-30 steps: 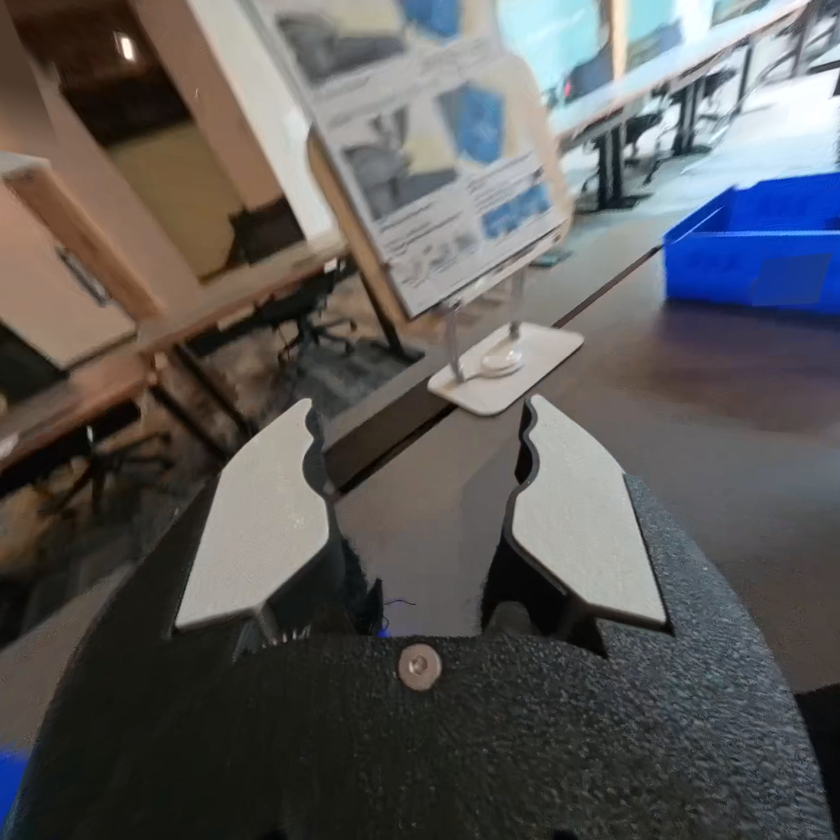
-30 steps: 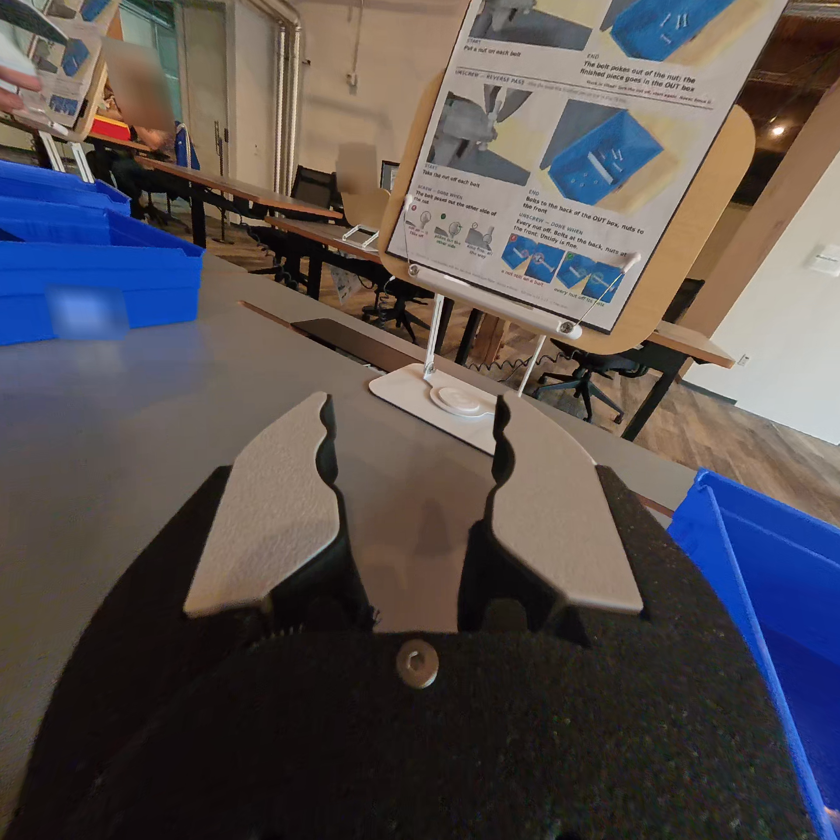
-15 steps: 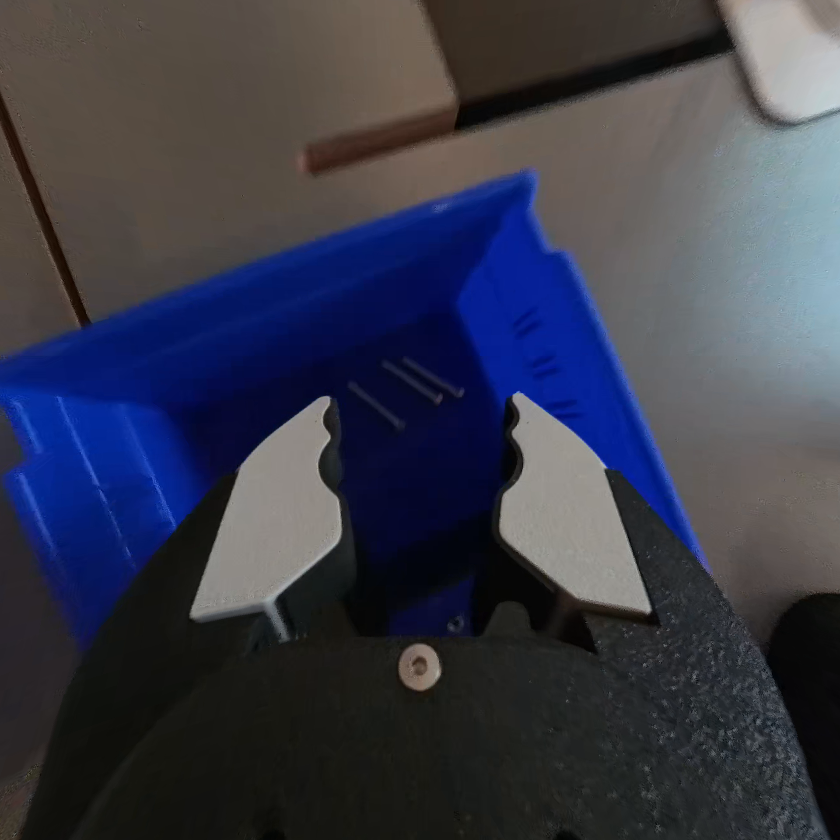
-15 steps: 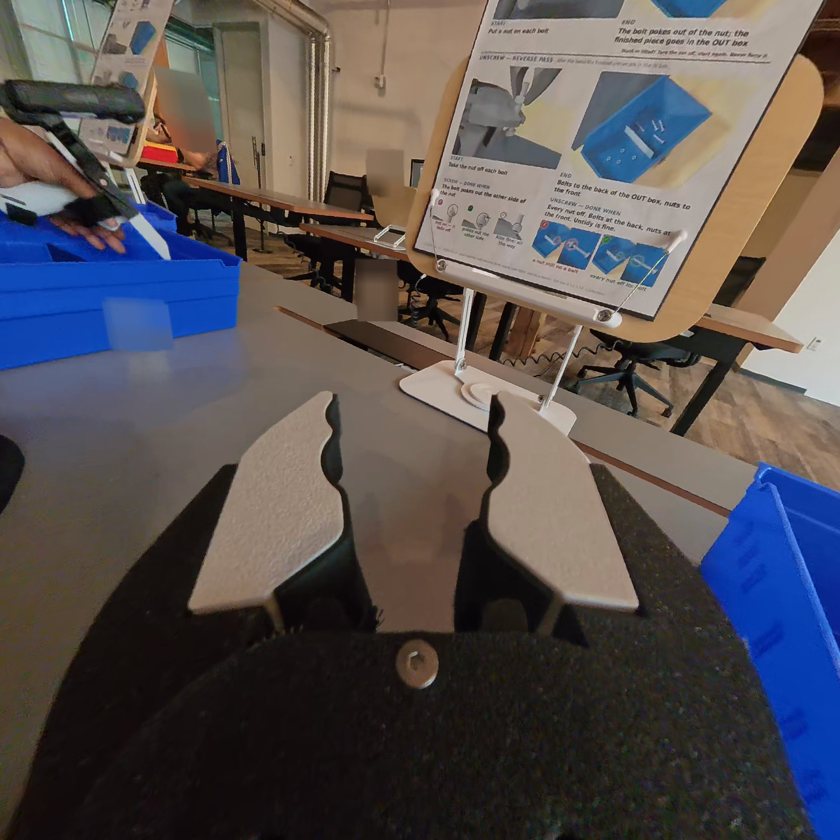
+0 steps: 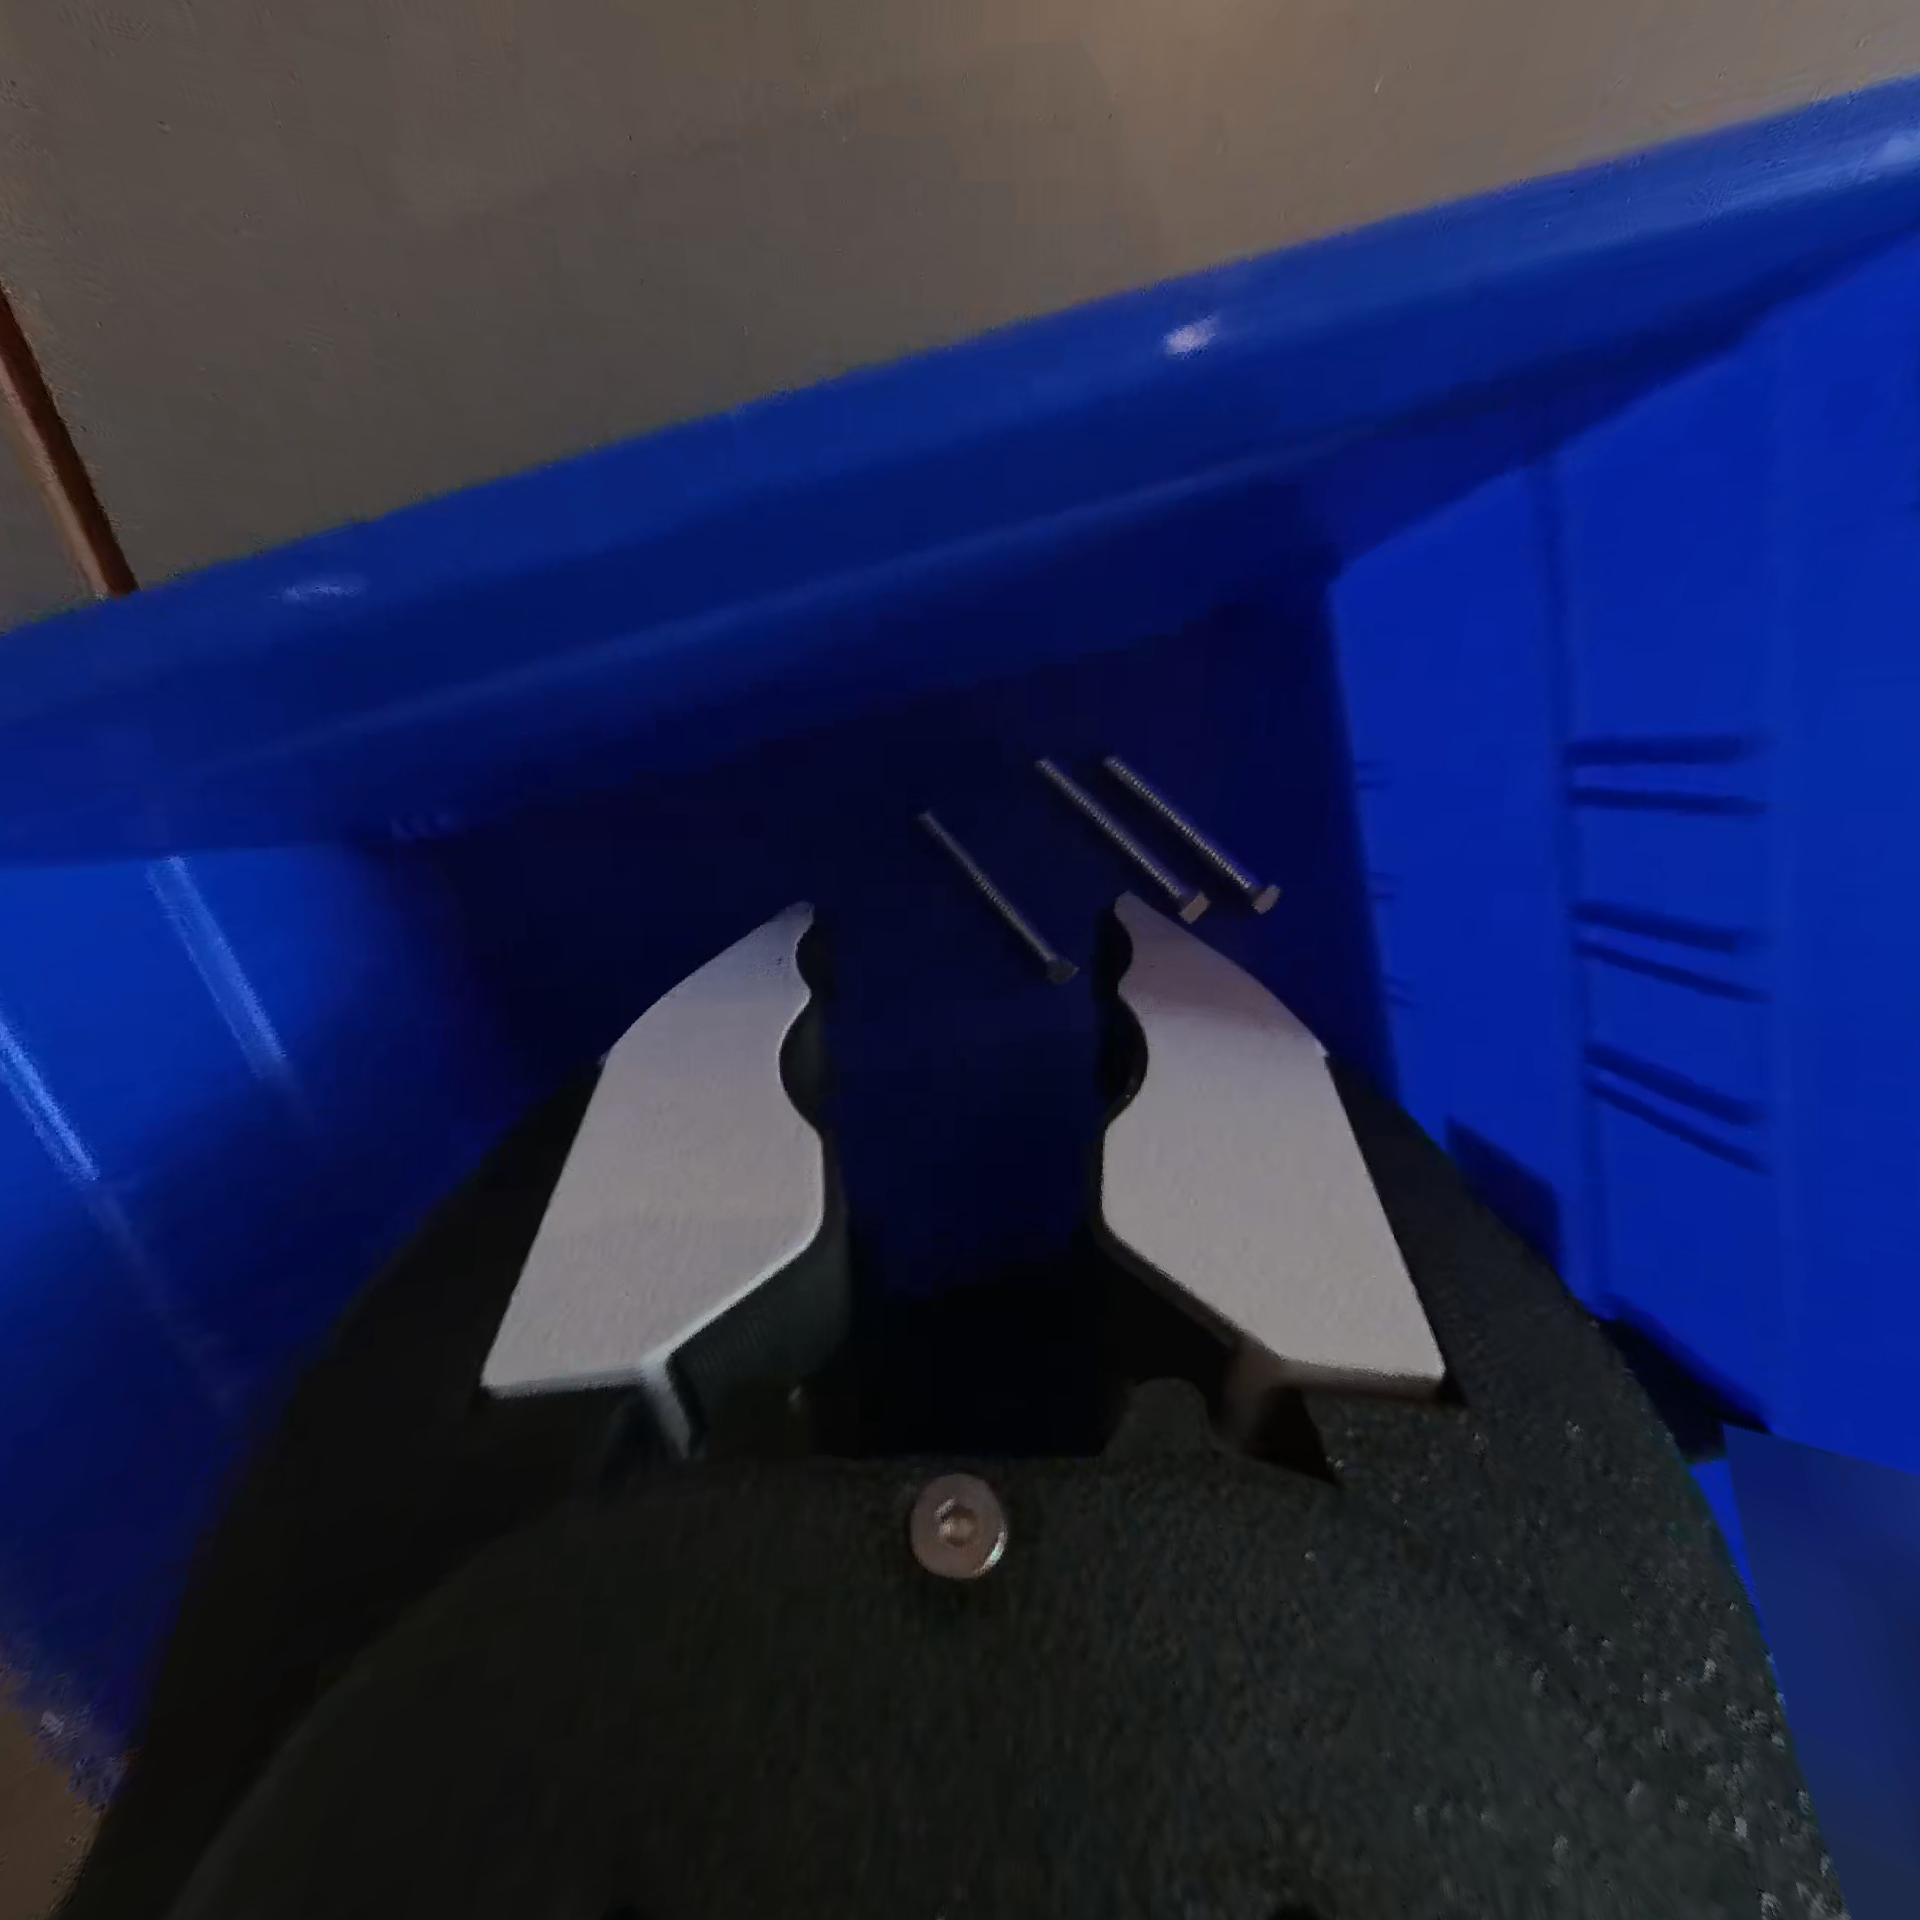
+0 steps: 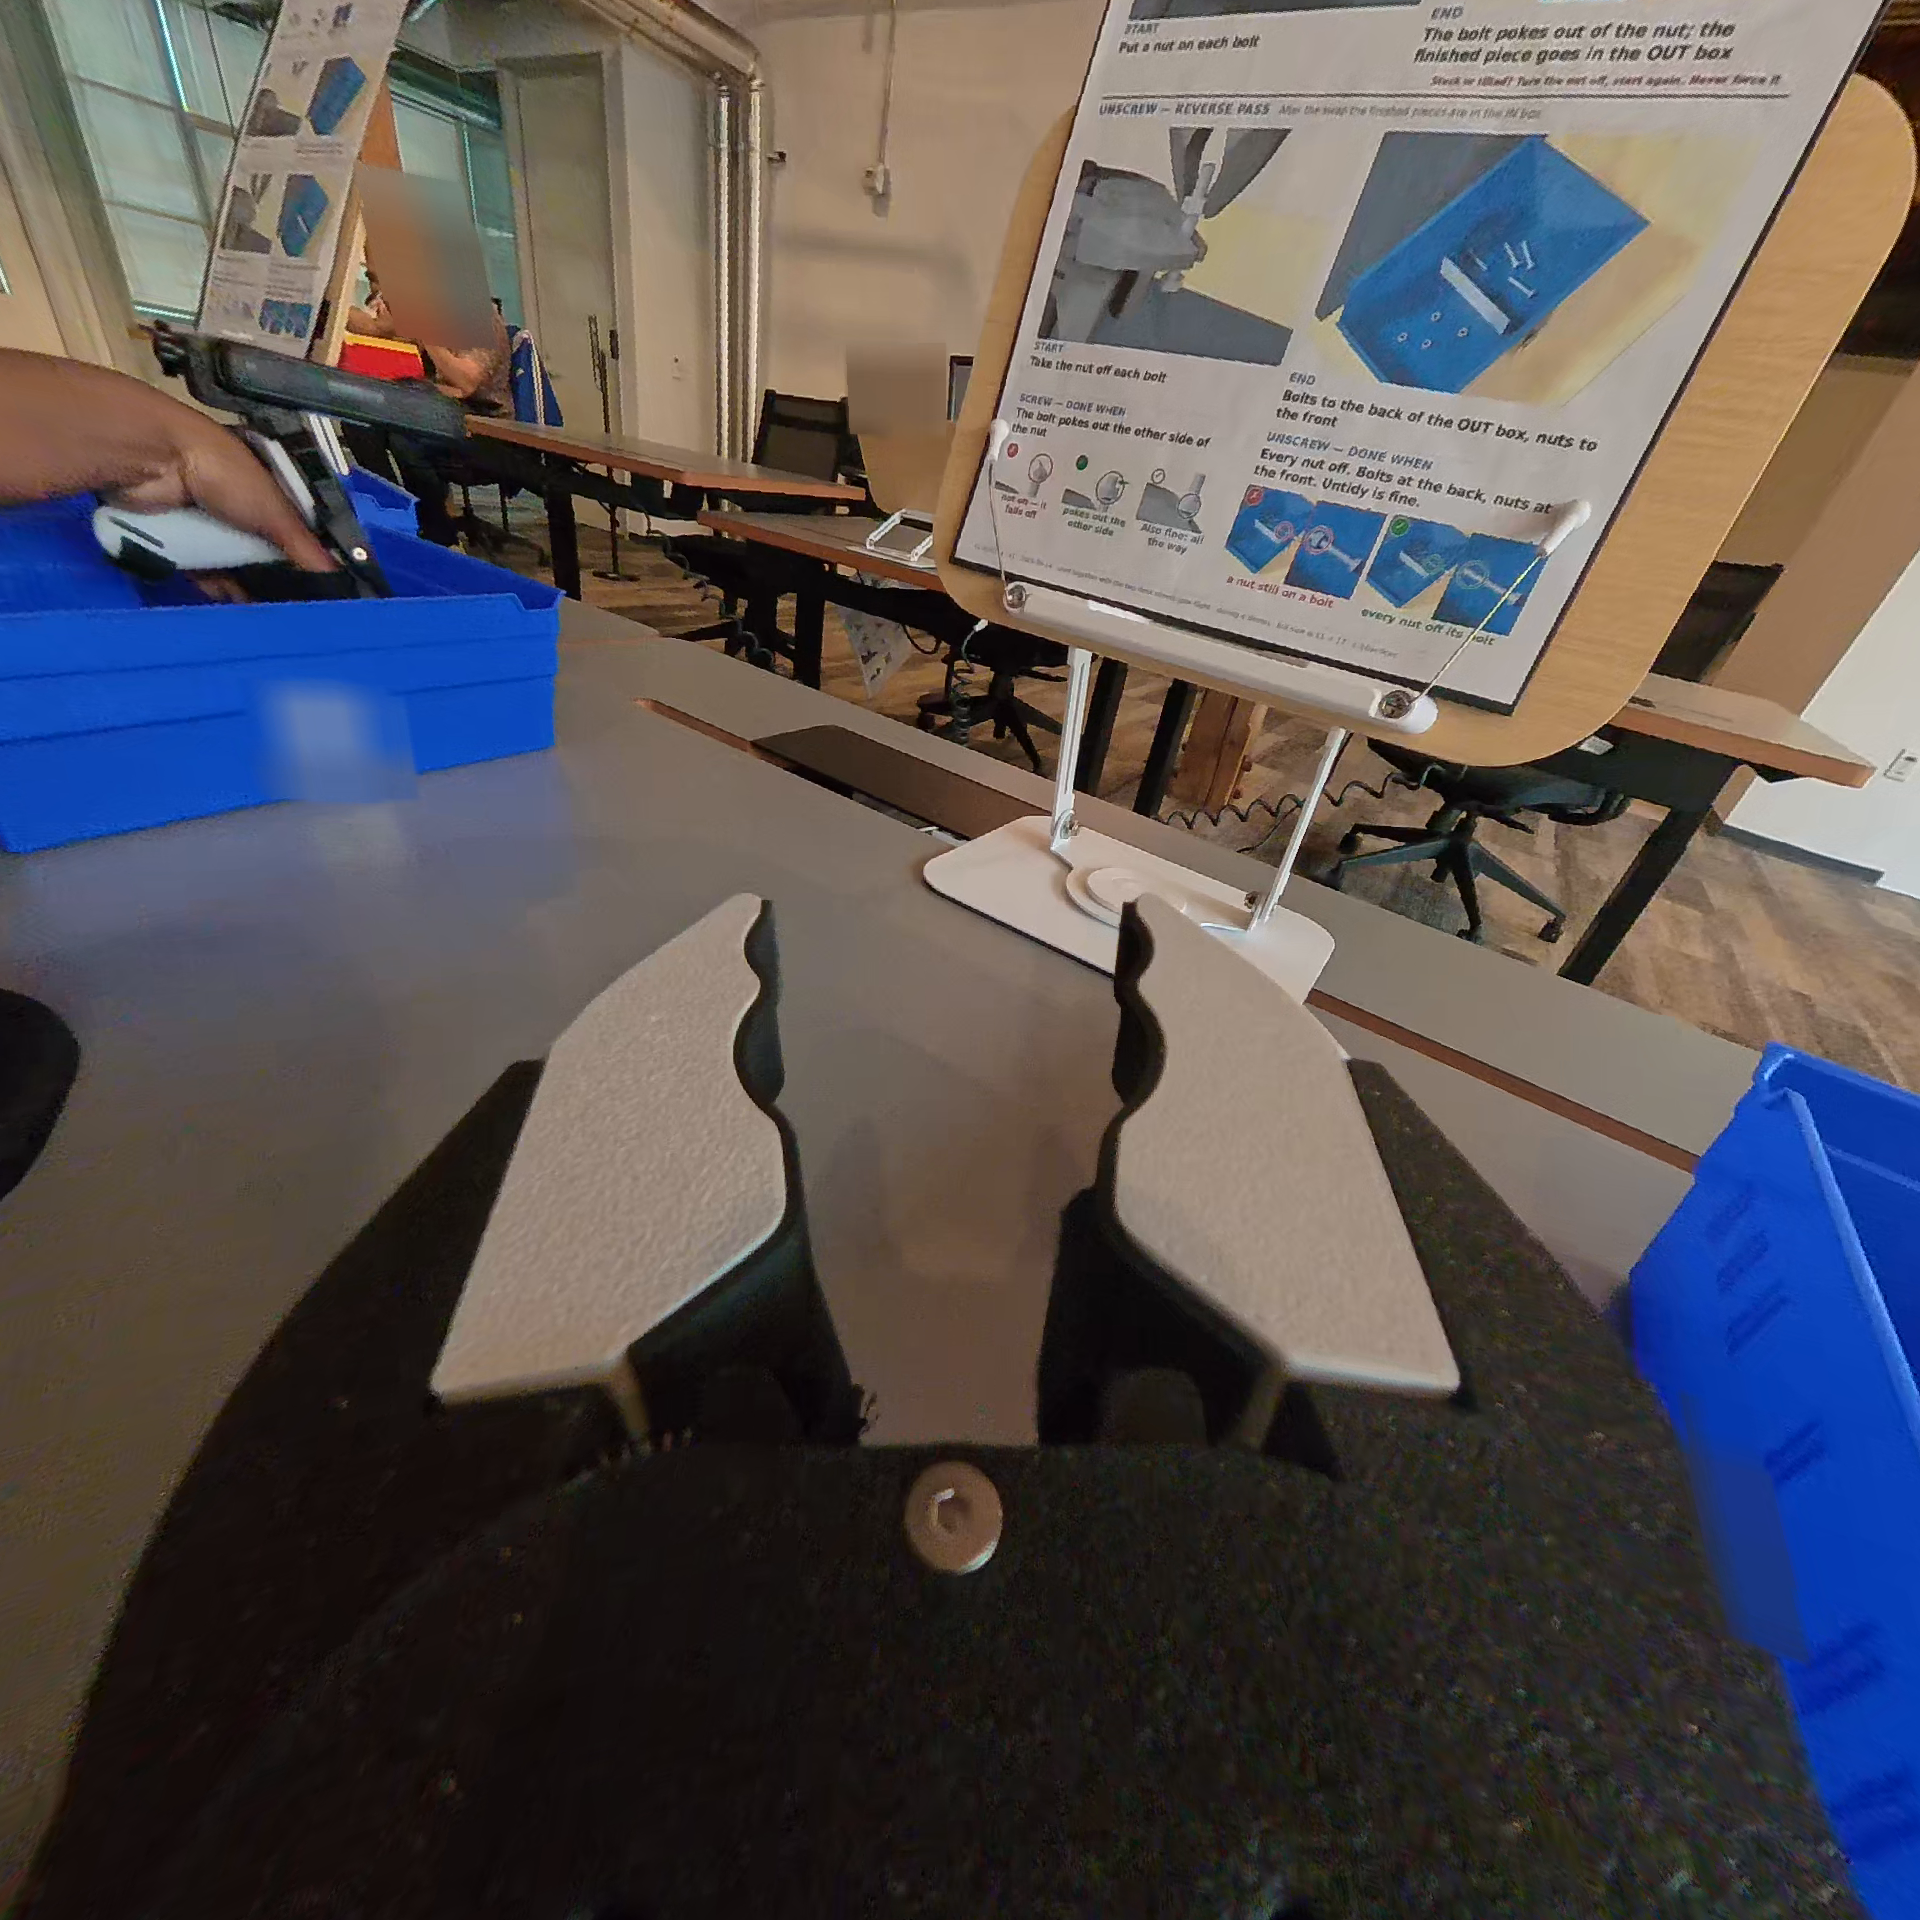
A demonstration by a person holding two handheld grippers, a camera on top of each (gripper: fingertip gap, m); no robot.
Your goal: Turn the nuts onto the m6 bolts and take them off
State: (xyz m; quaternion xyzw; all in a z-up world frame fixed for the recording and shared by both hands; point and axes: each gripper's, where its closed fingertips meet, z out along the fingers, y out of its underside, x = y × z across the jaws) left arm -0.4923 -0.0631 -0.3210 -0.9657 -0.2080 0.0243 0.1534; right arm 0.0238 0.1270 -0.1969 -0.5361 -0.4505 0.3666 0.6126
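Hovering L tool (image 5: 961, 914) open over bolts (image 5: 992, 899) in bin (image 5: 727, 582).

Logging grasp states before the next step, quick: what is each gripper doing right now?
Left gripper: open, empty, reaching into the blue bin toward three bolts.
Right gripper: open, empty, above the grey table.
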